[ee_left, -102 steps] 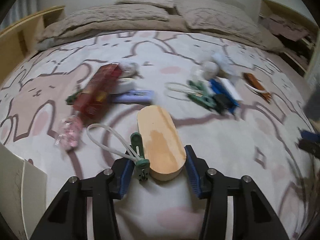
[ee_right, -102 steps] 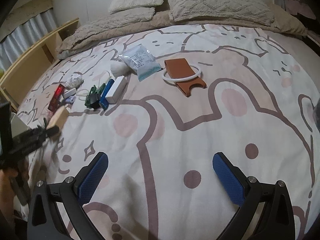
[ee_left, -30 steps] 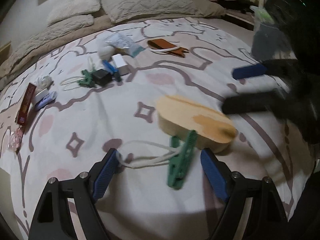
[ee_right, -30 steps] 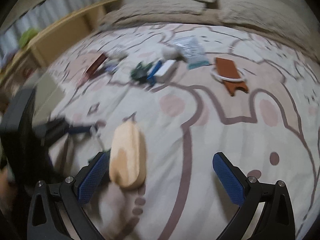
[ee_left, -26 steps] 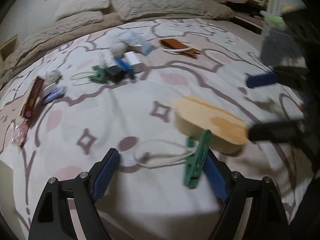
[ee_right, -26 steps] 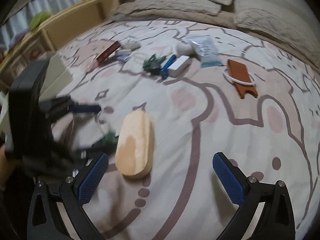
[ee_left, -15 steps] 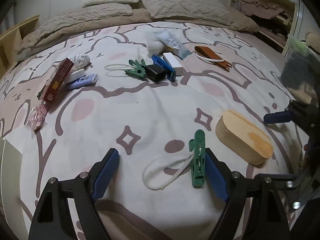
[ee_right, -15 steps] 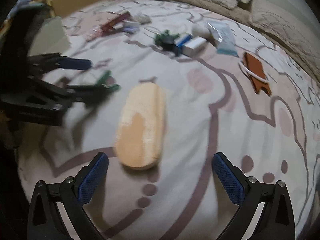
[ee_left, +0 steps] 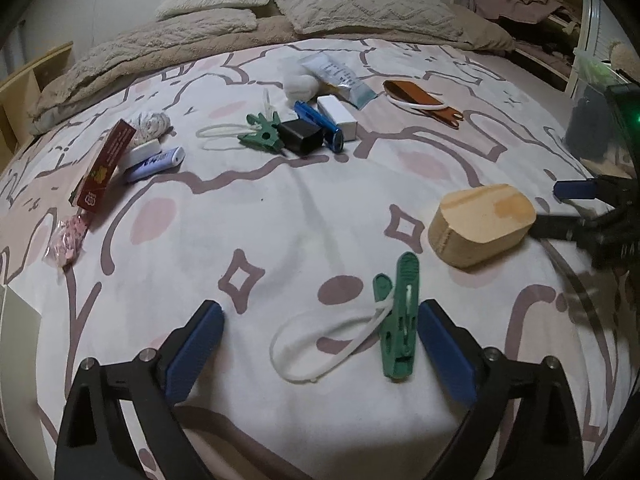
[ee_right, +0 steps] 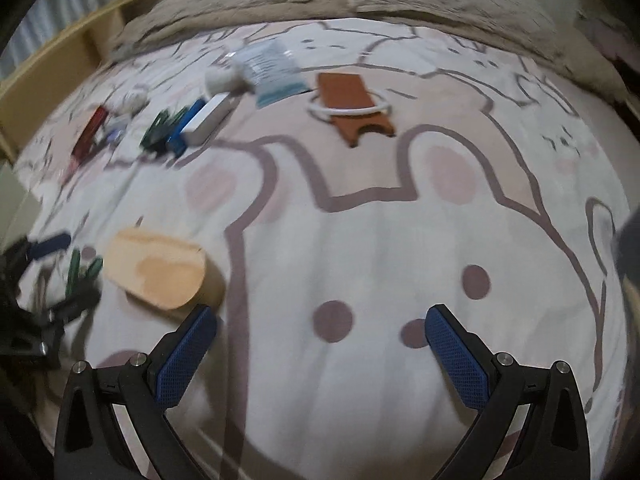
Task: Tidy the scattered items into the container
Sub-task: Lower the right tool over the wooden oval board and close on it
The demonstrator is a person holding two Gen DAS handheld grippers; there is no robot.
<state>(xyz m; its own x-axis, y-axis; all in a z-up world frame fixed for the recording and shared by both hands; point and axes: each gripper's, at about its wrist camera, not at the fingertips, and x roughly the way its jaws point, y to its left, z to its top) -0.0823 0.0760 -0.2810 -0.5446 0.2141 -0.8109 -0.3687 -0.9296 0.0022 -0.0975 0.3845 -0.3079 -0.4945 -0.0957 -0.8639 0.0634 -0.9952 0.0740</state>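
Green clip (ee_left: 398, 328) is lying between the left gripper (ee_left: 318, 334)'s opening jaws, toward three o'clock, unpinched; the right gripper (ee_right: 320, 344) is gaping empty; no writing is reading clearly.

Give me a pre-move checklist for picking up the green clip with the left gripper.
1. Left gripper jaws apart: ok, they are opening and wide.
2. Green clip between the fingers: ok, though it lies close against the one on the picture's right, off centre.
3. White cord loop on the clip free of the pads: ok, it lies on the bedspread between them.
4. Wooden oval box clear of the grasp: ok, it sits apart, beyond the clip.
5. Right gripper empty: ok, open over bare bedspread.
6. Container within reach: cannot tell, none is clearly in view.
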